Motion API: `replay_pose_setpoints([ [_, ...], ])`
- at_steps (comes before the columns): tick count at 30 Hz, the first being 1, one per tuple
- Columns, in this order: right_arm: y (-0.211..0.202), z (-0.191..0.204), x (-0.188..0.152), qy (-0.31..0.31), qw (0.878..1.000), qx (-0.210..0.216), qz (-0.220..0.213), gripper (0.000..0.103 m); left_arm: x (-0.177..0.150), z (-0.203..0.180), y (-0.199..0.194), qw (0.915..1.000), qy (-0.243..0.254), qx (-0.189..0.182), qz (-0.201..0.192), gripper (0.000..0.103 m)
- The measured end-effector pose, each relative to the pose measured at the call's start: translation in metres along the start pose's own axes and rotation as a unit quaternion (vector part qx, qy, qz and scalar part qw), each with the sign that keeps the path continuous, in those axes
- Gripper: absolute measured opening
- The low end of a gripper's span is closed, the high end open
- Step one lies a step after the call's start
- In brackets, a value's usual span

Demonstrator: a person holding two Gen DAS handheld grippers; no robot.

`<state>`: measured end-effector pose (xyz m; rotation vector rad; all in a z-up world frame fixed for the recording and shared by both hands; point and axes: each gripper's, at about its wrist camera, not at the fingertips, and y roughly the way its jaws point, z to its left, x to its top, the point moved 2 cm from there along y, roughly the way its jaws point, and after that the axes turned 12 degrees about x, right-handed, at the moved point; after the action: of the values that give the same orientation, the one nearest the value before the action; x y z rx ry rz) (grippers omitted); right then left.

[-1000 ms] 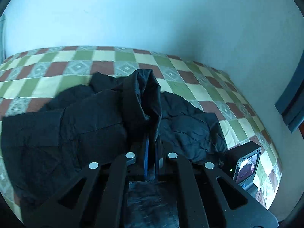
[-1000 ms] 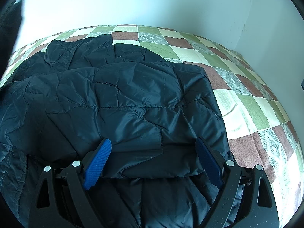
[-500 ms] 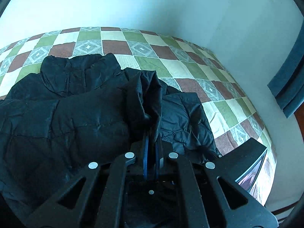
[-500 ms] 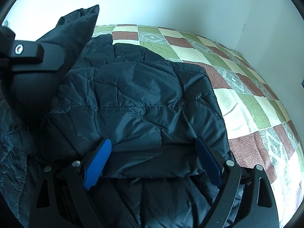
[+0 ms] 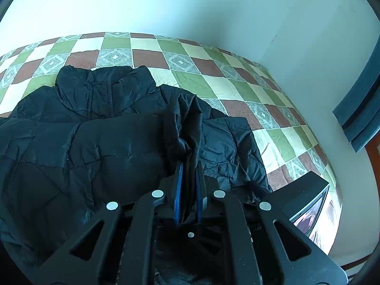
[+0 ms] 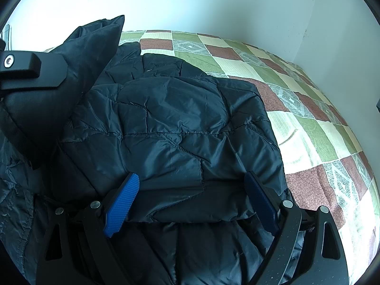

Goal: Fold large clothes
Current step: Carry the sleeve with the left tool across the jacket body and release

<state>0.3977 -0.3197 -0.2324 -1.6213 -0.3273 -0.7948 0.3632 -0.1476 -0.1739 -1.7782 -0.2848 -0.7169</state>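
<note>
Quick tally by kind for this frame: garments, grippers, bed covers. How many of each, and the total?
Black quilted jacket: 1
Grippers: 2, the left gripper shut on a bunch of the jacket, the right gripper open over it
Checked bedspread: 1
Total: 4

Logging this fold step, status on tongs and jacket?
Left tongs shut on a lifted fold of the black jacket. Right tongs open, low over the jacket. Jacket lies on the checkered bedspread. Nothing in the way.
</note>
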Motion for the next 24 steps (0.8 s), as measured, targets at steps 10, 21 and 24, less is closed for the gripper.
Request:
replay_pose_setpoints([
  [10, 0.0, 0.001, 0.0, 0.0, 1.0, 0.0, 0.0, 0.089, -0.006, 0.002, 0.0, 1.0, 0.004, 0.003, 0.004, 0.009],
  [21, 0.0, 0.0, 0.0, 0.0, 1.0, 0.0, 0.0, 0.089, -0.014, 0.002, -0.012, 1.0, 0.003, 0.003, 0.0, 0.009],
  [24, 0.0, 0.0, 0.0, -0.001, 1.0, 0.0, 0.0, 0.089, -0.014, 0.004, -0.017, 1.0, 0.001, 0.005, -0.003, 0.009],
])
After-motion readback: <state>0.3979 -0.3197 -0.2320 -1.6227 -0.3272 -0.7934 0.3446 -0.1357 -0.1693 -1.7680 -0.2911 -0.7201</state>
